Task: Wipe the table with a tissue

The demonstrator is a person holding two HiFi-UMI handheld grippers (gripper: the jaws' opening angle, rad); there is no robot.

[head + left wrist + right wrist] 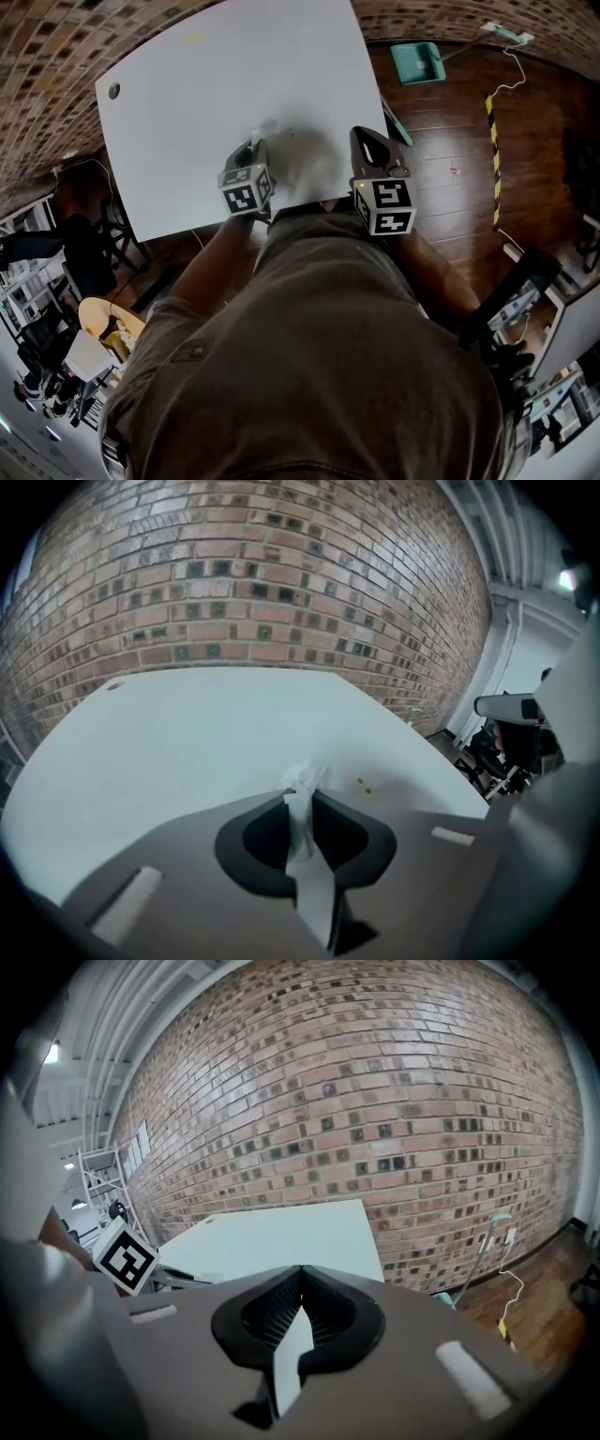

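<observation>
The white table (216,75) fills the upper head view. My left gripper (253,145) hovers over its near edge, shut on a crumpled white tissue (306,782) that sticks up between the jaws. Just beyond the tissue, two small brown crumbs (363,784) lie on the table (187,733). My right gripper (362,134) is held over the table's near right corner, shut with nothing in it. In the right gripper view the closed jaws (301,1270) point across the table (281,1237) toward the brick wall.
A round cable hole (113,91) sits in the table's far left corner. A green dustpan (417,62), a white cable (511,80) and yellow-black tape (493,155) lie on the wooden floor to the right. Brick wall (253,583) runs behind the table.
</observation>
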